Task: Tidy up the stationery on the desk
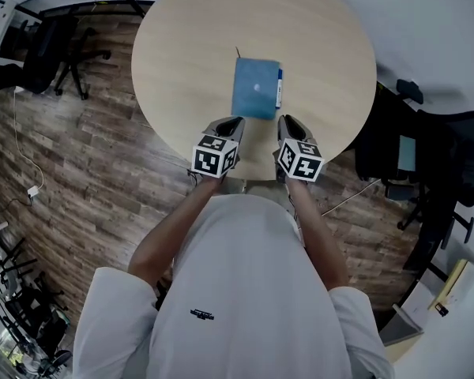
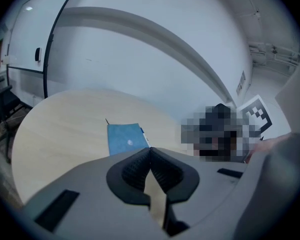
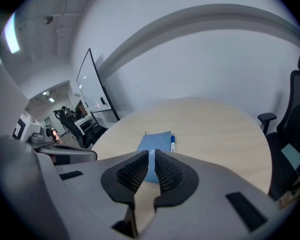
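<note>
Holding both tongs near the blue notebook (image 1: 256, 88), you've got the L gripper (image 1: 231, 121) by its near-left corner w/ jaws pressed fully together, nothing between them. The R gripper (image 1: 289, 121) sits by the notebook's near-right corner, jaws a narrow slit apart & empty; the notebook shows beyond the gap, not in it. The notebook lies flat on the round wooden table (image 1: 182, 46). 1 blue-capped pen (image 1: 280, 88) lies along the notebook's right edge, touching it & parallel. 1 thin dark sliver (image 1: 238, 52) pokes out at its far-left corner; can't tell what it is.
</note>
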### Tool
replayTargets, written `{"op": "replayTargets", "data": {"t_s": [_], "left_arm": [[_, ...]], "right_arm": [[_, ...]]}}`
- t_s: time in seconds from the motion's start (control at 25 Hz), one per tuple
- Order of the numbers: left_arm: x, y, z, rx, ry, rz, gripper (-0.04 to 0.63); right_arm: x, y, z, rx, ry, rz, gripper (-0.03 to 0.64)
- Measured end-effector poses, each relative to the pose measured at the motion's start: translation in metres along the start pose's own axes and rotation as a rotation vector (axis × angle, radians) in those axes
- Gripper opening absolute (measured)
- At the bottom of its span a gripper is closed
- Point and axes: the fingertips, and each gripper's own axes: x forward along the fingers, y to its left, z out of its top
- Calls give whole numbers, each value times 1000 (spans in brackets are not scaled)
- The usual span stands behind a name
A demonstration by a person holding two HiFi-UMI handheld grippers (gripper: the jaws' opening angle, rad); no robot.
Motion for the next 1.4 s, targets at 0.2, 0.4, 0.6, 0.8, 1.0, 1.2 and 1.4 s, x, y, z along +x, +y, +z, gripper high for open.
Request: {"op": "replayTargets", "data": {"t_s": [0.2,0.4,0.6,0.8,1.0,1.2,1.4], "left_arm": [[-40,-18,27,78,-74,-14,20],[-83,-35,64,86,-175,-9,20],[-112,-51,88,124,-250,-11,20],[-141,-65,100,166,-305,-13,20],[-152,-75,97,217,-307,-8,20],[-154,-81,95,225,-316,-3,20],[-149,-83,93,224,-305,-11,20]], "right_arm": [[-42,32,27,7,-92,60,56],[-86,66,60,-40,-188,115,49],[-116,84,69,-100,-251,99,38],[-143,98,77,-120,-290,96,37],[-157,100,81,-136,-301,77,37],[-160,101,84,-162,-301,70,34],[-156,106,84,-162,-288,83,34]]}}
